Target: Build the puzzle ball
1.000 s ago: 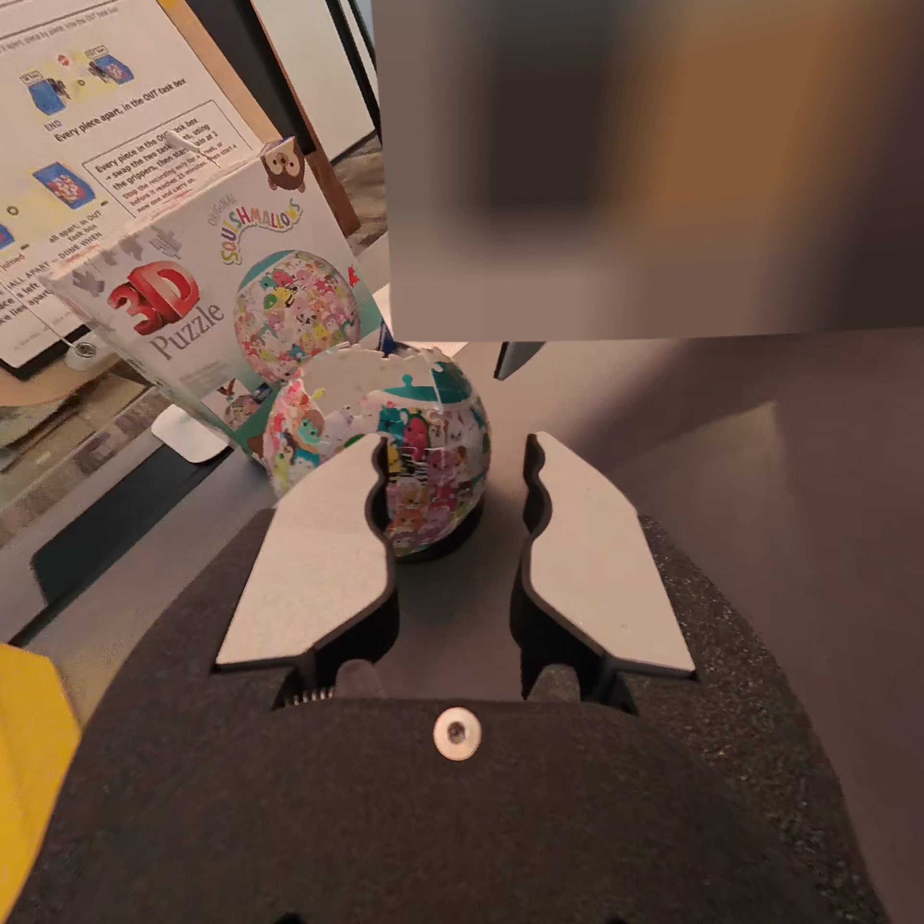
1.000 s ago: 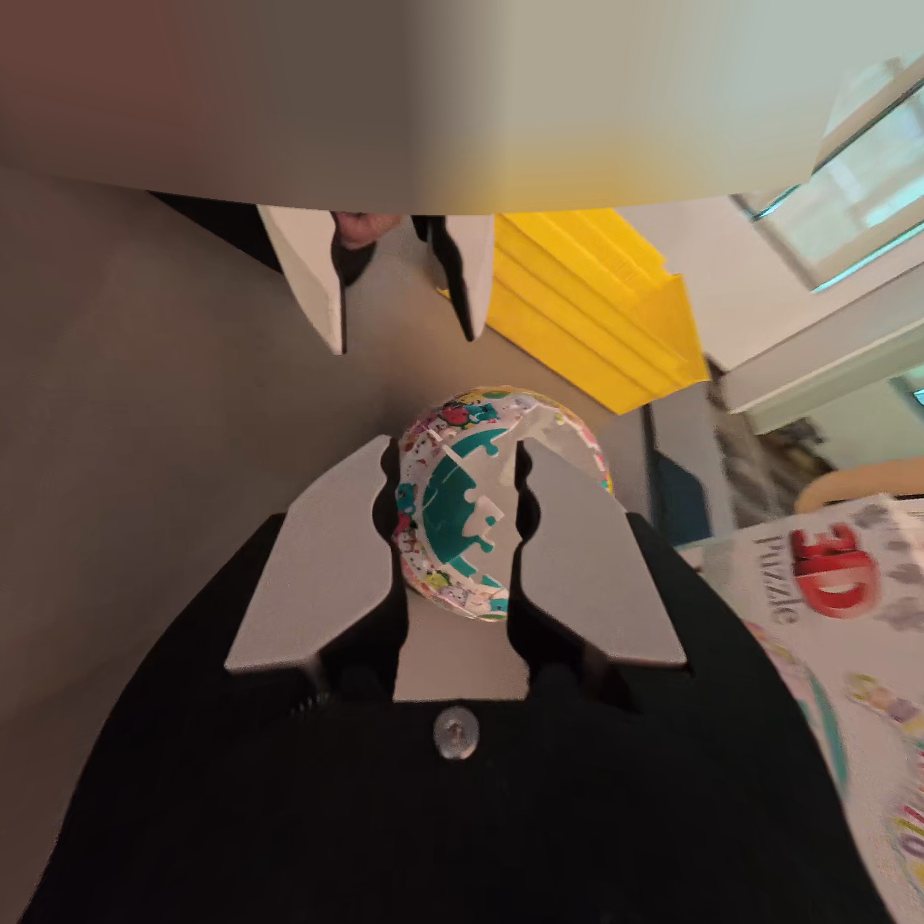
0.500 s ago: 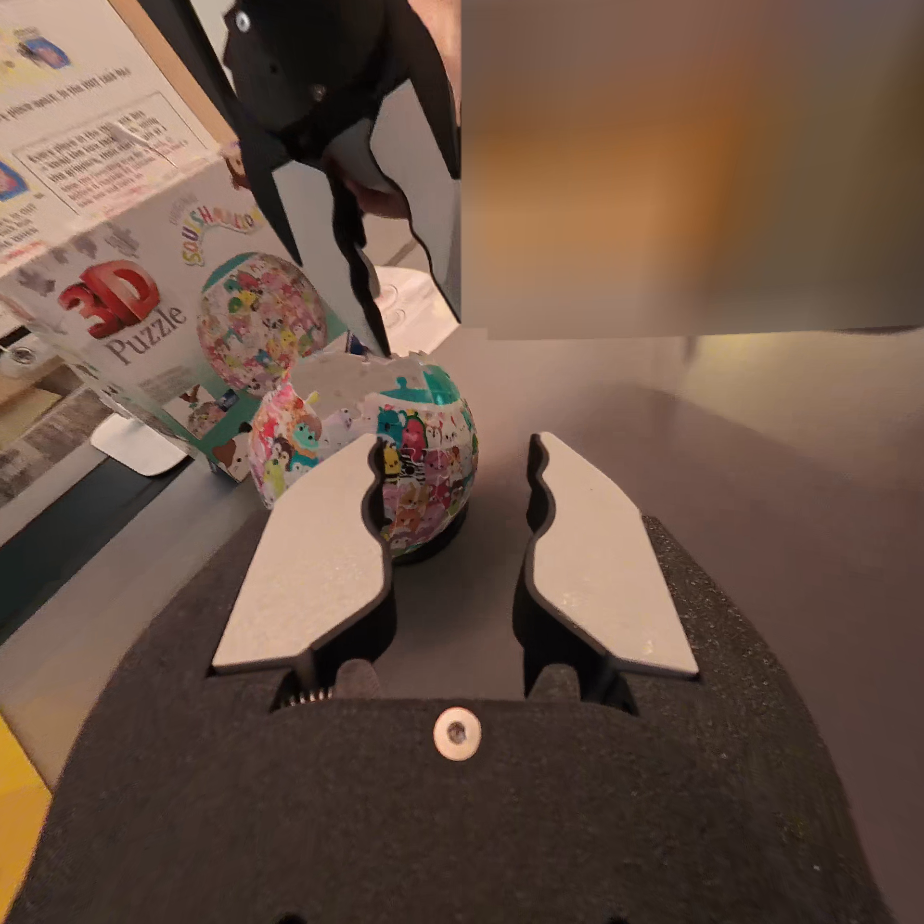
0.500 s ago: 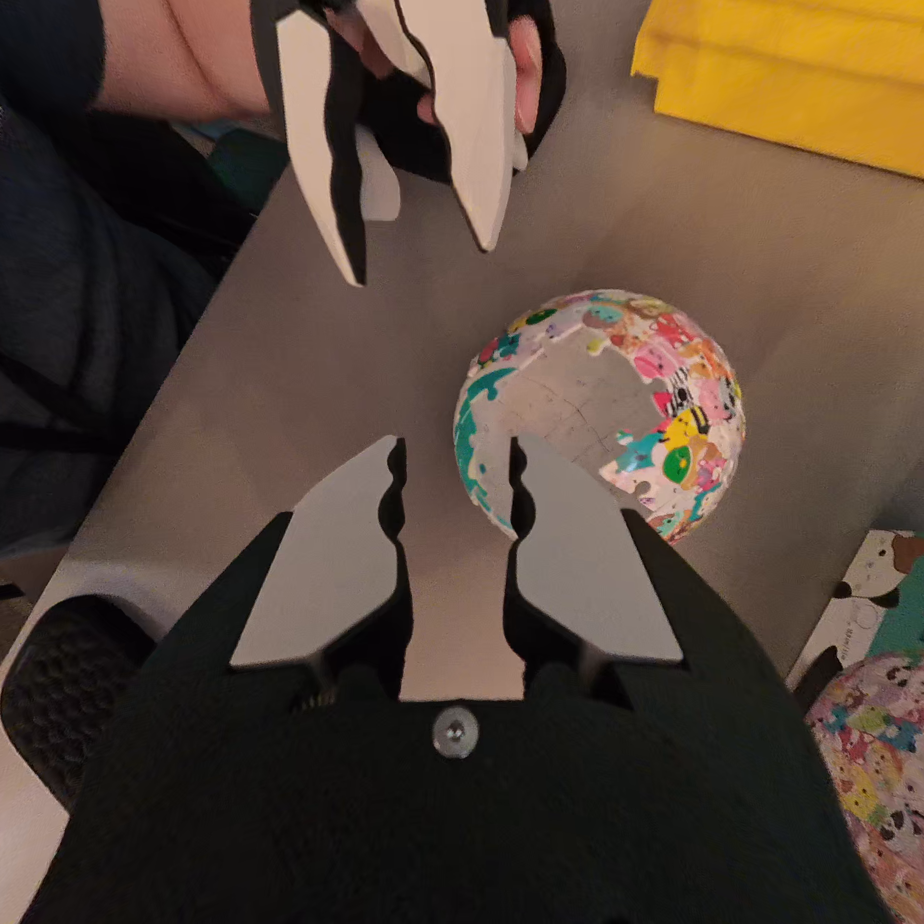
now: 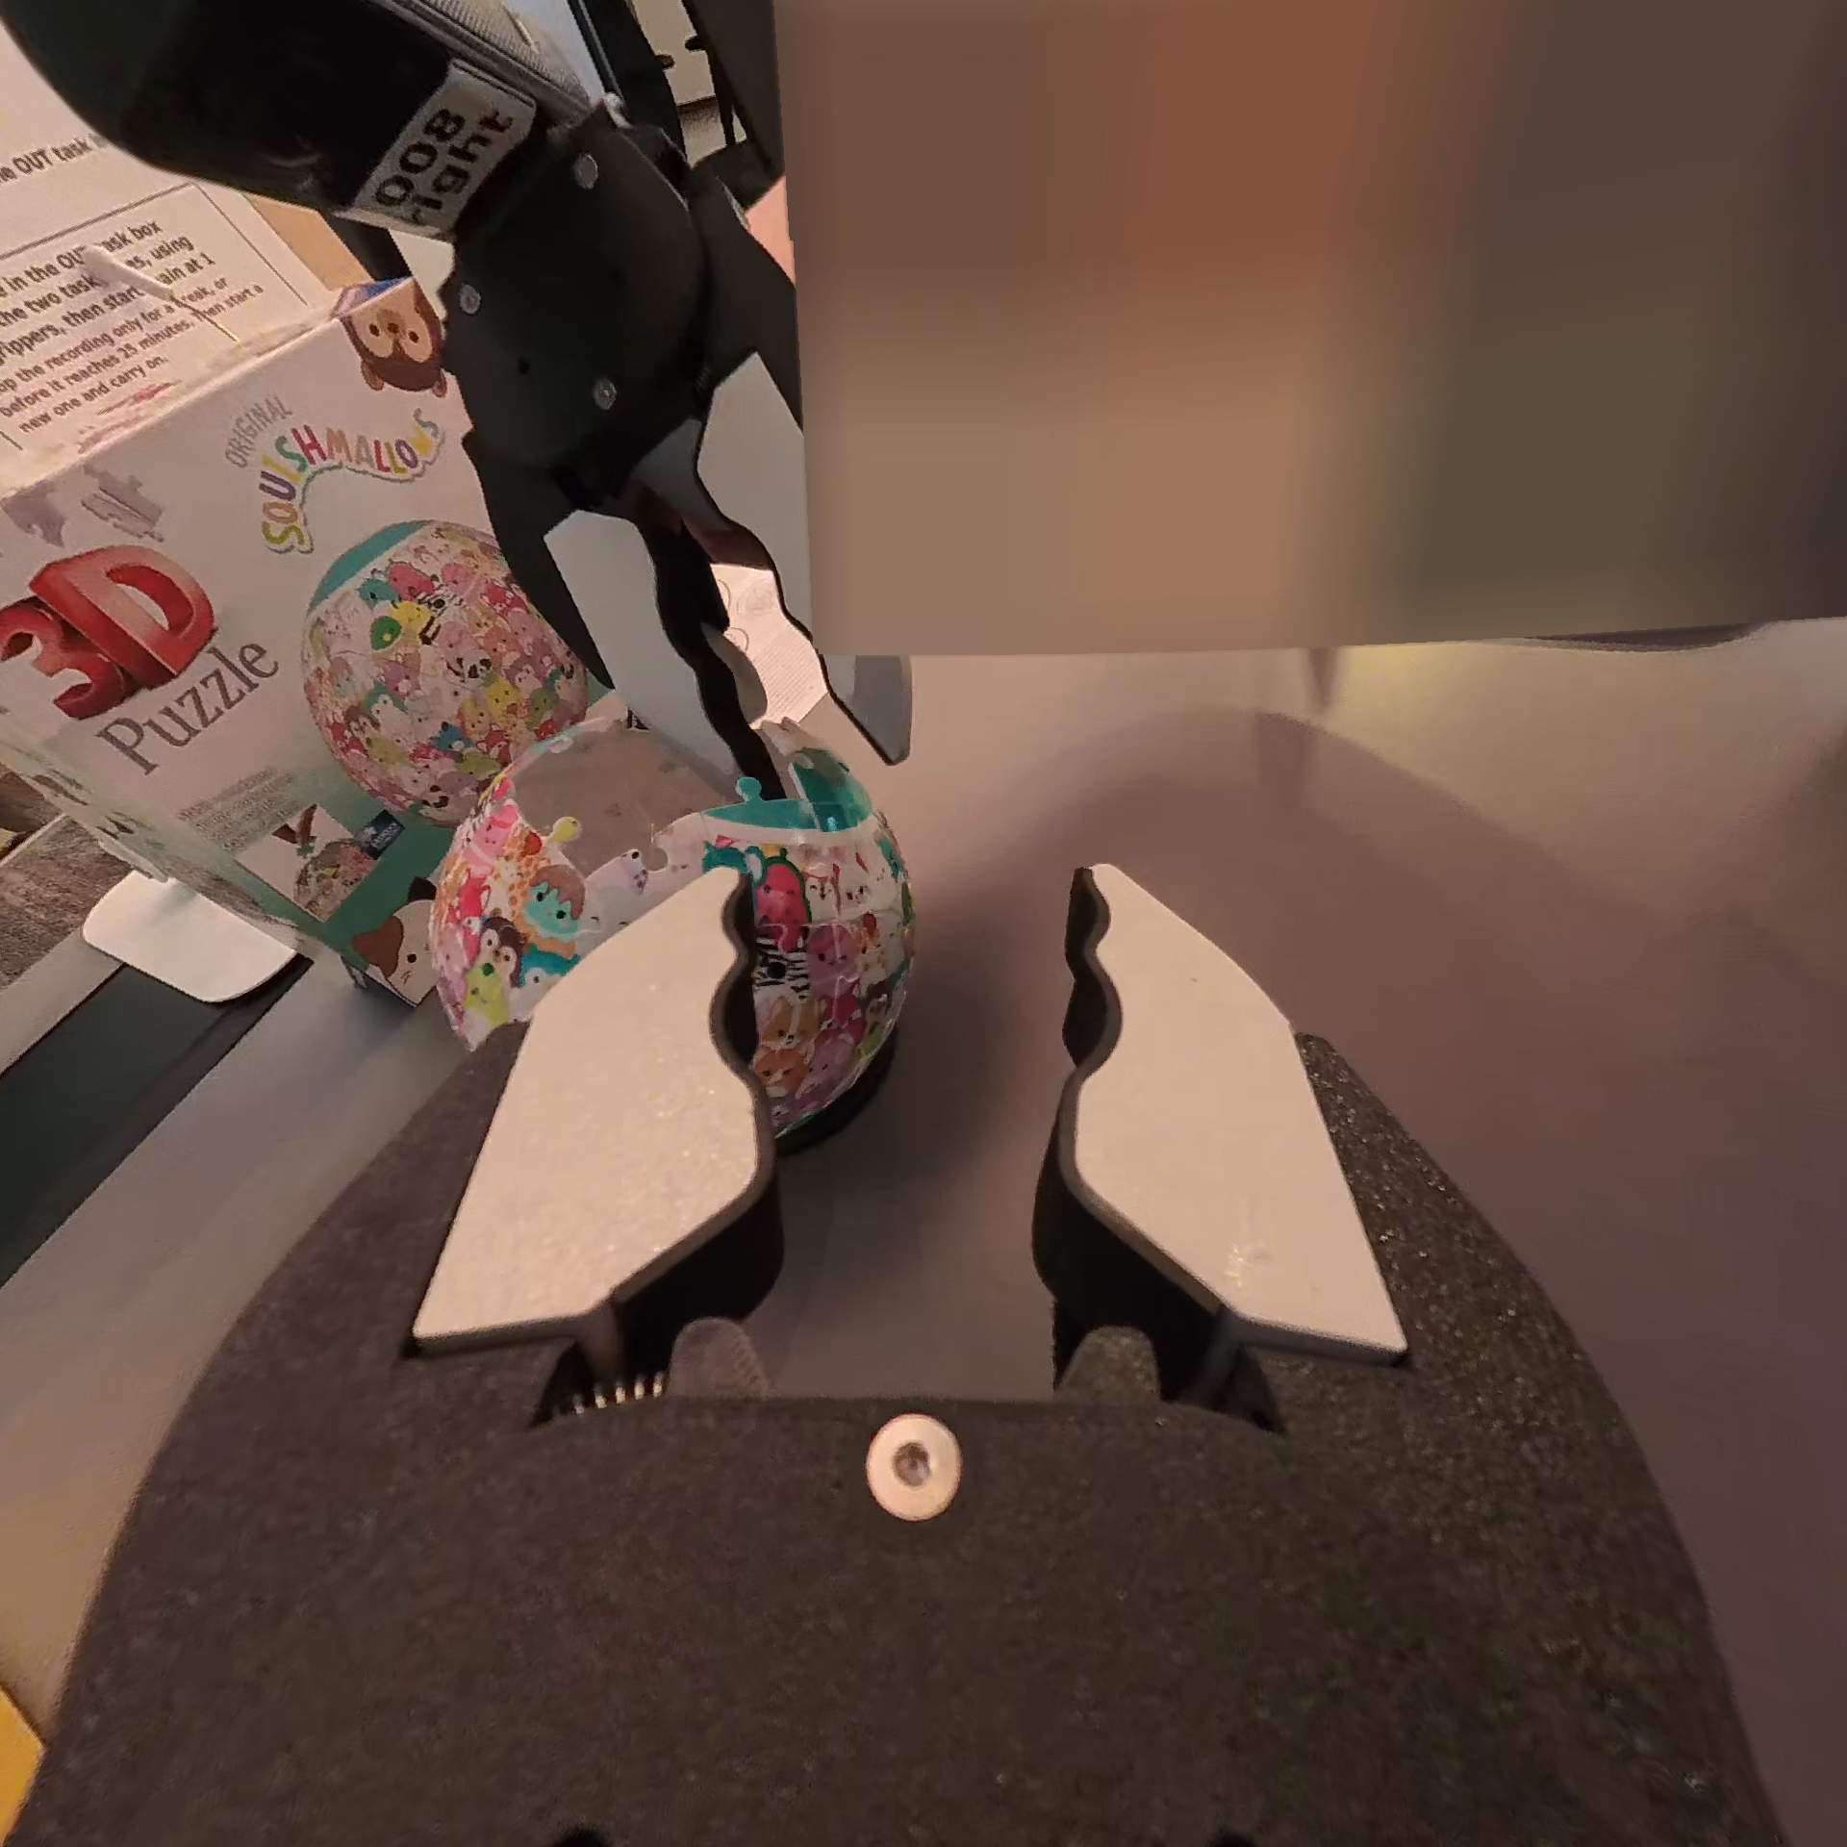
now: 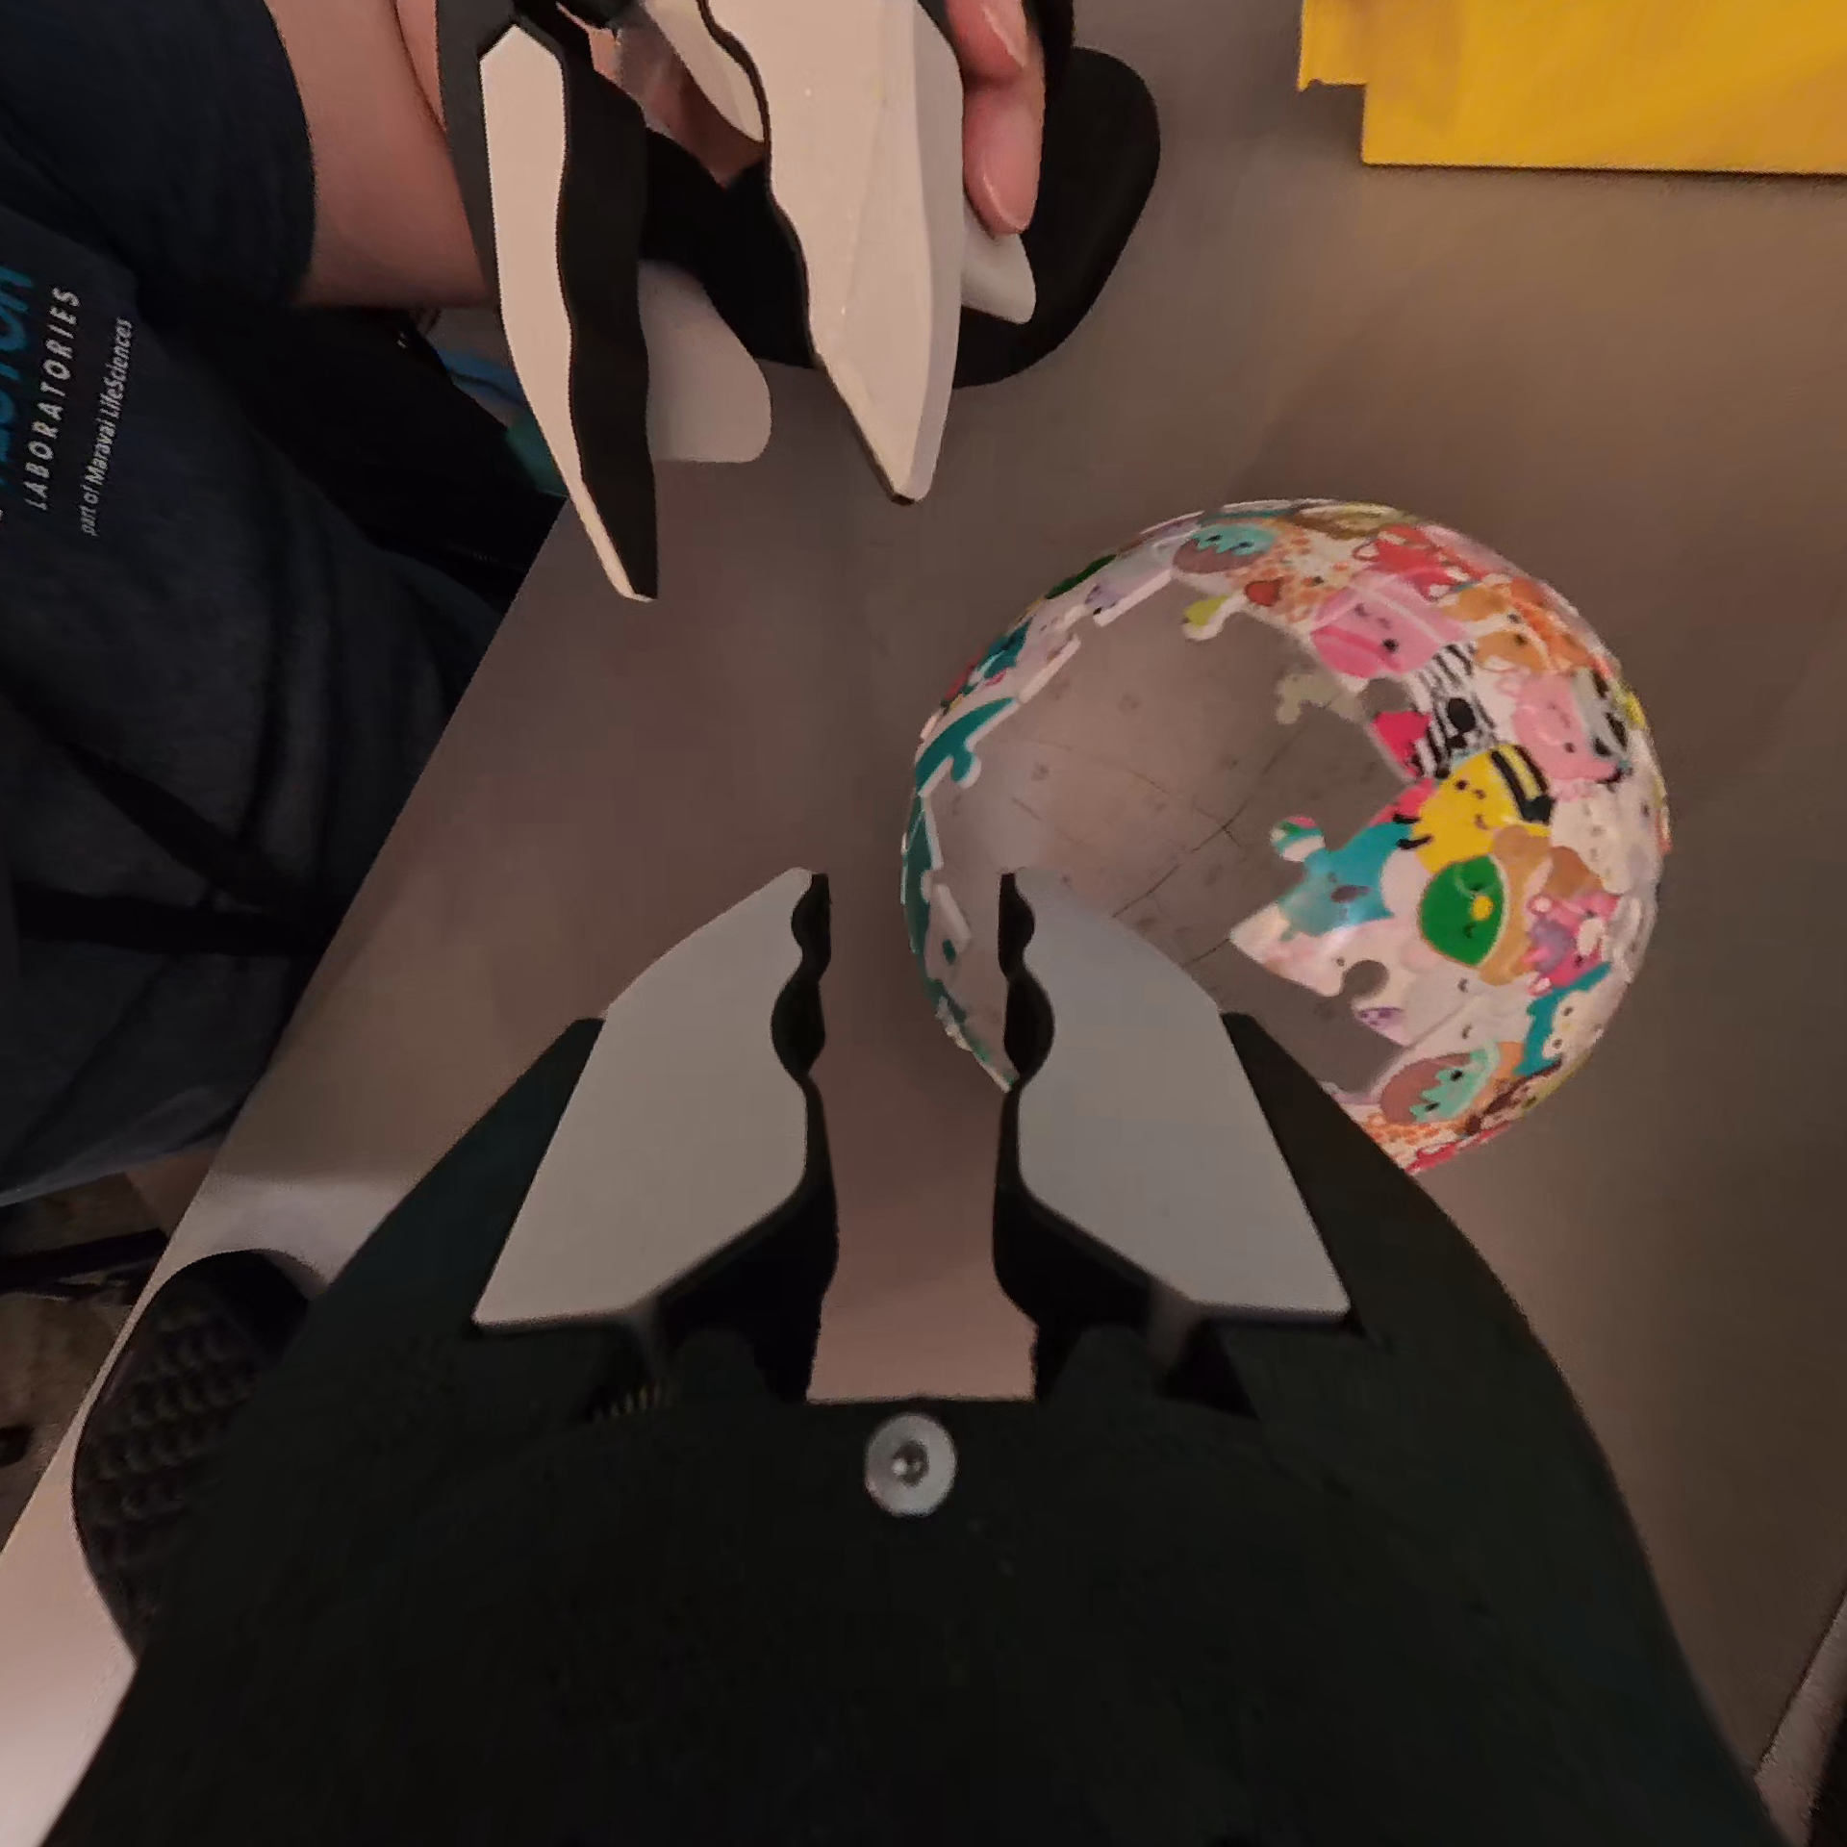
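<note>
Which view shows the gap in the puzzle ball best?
The right wrist view: it looks into the puzzle ball and its grey inside. The left wrist view shows the opening edge-on, partly behind the left gripper.

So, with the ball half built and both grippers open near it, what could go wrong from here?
1. The puzzle ball has a large open gap in its shell; a squeeze or push near that jagged edge may pop pieces loose.
2. The right gripper hangs just above the opening with nothing in it; if it dips, a fingertip could catch the rim.
3. The ball sits close to the table edge and the puzzle box; a nudge from the left gripper might roll it.
</note>
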Tool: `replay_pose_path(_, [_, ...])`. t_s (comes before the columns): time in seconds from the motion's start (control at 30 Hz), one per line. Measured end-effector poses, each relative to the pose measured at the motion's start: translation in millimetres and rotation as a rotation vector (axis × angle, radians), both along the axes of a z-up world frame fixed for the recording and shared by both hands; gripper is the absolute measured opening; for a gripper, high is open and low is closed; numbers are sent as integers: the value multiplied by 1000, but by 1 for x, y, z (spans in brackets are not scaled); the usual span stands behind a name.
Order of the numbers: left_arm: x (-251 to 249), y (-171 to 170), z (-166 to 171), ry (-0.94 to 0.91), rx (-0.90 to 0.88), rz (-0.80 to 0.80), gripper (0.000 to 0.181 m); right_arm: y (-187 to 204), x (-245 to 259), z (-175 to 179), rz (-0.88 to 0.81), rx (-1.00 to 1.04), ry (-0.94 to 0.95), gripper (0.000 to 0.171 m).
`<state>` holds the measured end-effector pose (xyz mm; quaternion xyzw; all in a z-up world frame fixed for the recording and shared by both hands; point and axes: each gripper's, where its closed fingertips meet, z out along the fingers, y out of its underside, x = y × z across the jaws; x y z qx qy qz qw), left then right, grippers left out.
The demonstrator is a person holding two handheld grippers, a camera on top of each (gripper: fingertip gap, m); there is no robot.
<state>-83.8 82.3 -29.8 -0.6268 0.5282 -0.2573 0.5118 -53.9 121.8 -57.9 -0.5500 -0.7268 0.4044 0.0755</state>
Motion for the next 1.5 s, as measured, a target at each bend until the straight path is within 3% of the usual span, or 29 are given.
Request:
replay_pose_path(0.33, [-1, -1, -5, 52, 10, 1, 62, 3, -5, 0, -1, -31, -28, 25])
replay_pose_path(0.5, [-3, -1, 3, 23, -4, 7, 64, 5, 0, 24, 15, 9, -28, 27])
replay_pose_path(0.67, [-11, -16, 17, -114, -41, 43, 64, 5, 16, 82, -137, 70, 269, 30])
replay_pose_path(0.77, [-9, -36, 16, -245, -111, 63, 65, -20, 53, 96, -265, 52, 519, 46])
replay_pose_path(0.87, [3, -55, 10, -332, -139, 99, 66, -59, 84, 72, -366, -18, 615, 51])
replay_pose_path(1.03, [70, -98, 4, -413, -210, 8, 67, -103, 97, 44, -487, 0, 740, 0])
replay_pose_path(1.17, [122, -102, -1, -390, -190, 41, 73, -119, 99, 19, -471, 153, 695, 0])
replay_pose_path(1.33, [167, -105, -21, -317, -300, 19, 80, -155, 102, 14, -316, 11, 739, 0])
replay_pose_path(1.43, [190, -116, -25, -328, -384, -68, 58, -160, 107, 11, -283, 27, 776, 0])
replay_pose_path(1.5, [199, -118, -26, -341, -415, -82, 56, -162, 113, 24, -321, -90, 836, 0])
